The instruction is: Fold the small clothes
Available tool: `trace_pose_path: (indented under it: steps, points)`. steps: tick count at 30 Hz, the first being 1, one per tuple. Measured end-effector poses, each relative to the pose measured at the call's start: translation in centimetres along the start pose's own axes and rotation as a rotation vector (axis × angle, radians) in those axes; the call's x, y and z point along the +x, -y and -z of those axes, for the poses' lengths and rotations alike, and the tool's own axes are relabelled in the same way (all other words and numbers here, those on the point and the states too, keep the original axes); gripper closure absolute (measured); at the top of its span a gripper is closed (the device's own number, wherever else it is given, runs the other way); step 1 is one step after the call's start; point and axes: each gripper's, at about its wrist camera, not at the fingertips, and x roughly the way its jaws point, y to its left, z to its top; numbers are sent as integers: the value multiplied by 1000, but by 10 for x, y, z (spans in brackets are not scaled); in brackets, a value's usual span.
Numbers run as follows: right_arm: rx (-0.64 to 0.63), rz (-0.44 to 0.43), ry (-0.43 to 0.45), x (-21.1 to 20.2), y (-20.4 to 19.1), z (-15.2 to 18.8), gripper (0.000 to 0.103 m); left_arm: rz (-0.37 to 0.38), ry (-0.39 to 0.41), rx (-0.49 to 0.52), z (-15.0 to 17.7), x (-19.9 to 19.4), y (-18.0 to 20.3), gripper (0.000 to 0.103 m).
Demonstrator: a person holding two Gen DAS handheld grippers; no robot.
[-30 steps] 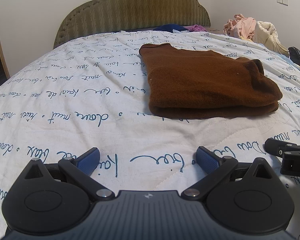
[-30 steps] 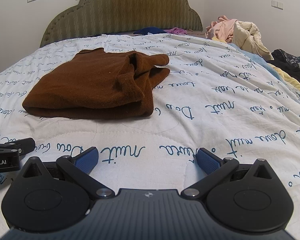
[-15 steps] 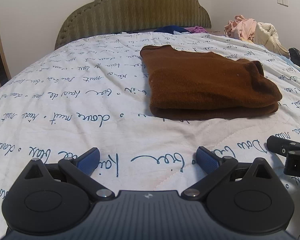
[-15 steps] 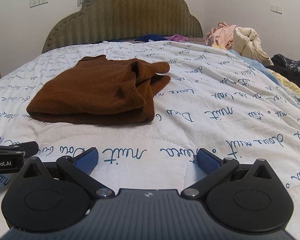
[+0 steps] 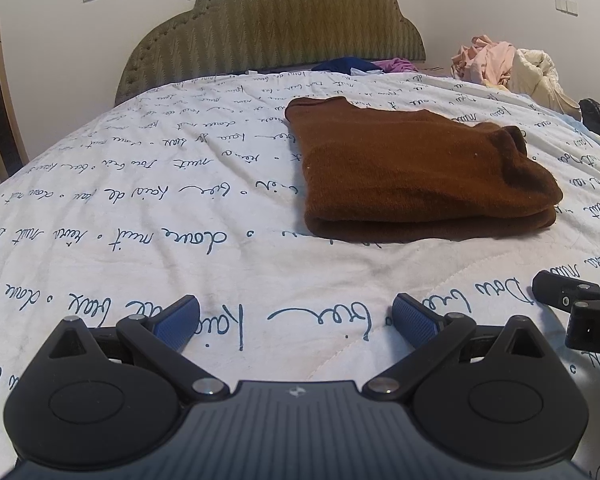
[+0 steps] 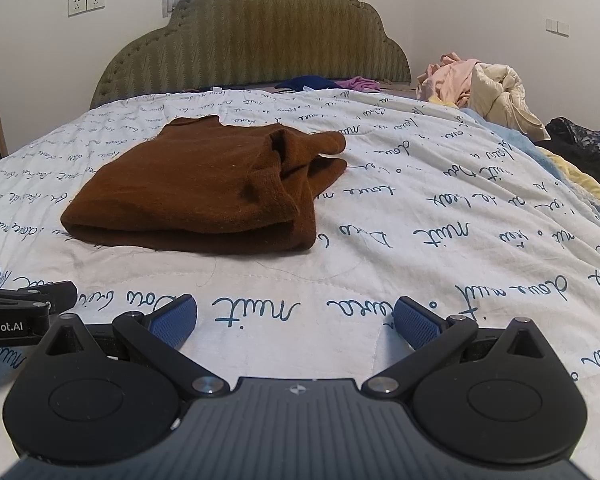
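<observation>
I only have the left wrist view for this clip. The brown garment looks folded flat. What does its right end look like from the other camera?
Observer: From the right wrist view the garment has a loose end poking out at its right side, not tucked in.
Operator: Is the right gripper holding anything?
Observer: No. The right gripper is open over bare quilt, short of the garment.
Operator: Anything past the pink clothes on the right?
Observer: Yes, a yellow cloth lies along the bed's right edge, near a dark one.

Bare bed cover (image 5: 148, 216) lies between both claws and the folded brown garment (image 5: 416, 172) (clothes pile (image 6: 480, 88) far right).
</observation>
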Motion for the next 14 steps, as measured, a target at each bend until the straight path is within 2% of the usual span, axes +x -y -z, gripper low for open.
trace_pose_path:
  steps: [14]
  points:
    - [-7, -11, -6, -1, 0, 0, 0, -10, 12, 24, -2, -6, 0, 0]
